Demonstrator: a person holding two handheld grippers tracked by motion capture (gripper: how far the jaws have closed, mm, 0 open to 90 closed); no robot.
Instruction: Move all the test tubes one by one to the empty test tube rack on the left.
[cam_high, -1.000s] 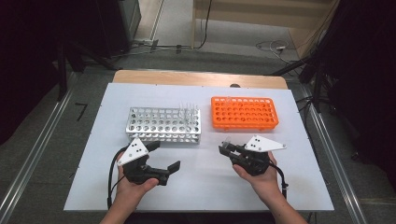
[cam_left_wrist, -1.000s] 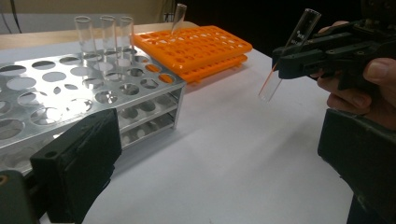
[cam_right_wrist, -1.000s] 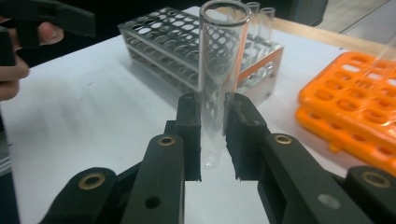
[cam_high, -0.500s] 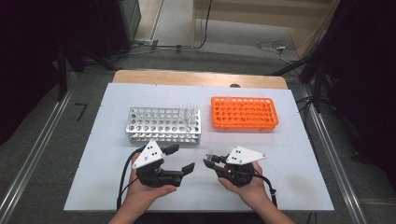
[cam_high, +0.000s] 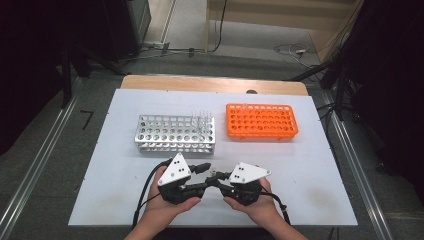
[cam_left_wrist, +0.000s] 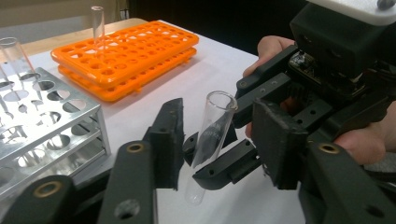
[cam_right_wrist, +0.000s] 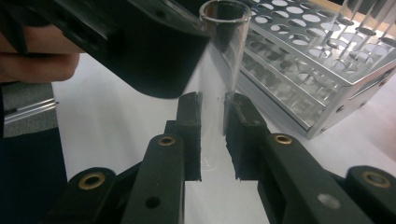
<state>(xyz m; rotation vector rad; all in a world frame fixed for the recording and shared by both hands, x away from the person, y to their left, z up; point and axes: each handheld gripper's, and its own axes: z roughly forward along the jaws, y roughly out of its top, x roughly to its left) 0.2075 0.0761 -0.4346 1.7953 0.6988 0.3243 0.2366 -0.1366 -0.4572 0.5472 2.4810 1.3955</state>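
While our right gripper (cam_right_wrist: 212, 140) clamps its jaws on the clear test tube (cam_left_wrist: 212, 140) above the white table (cam_high: 310, 165), our left gripper (cam_left_wrist: 217, 144) has just been closing around the same tube, its jaws partly open with gaps on both sides. We count two racks: one metal rack (cam_high: 175, 135) and one orange rack (cam_high: 261, 121). We cannot count the tubes standing in them exactly.

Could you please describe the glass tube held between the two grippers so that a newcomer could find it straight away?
On the white table, look at the near edge in front of the silver rack, where the two hand-held grippers meet. There the right gripper clamps an empty clear test tube. Unlike the tubes standing in racks, it sits in no rack.
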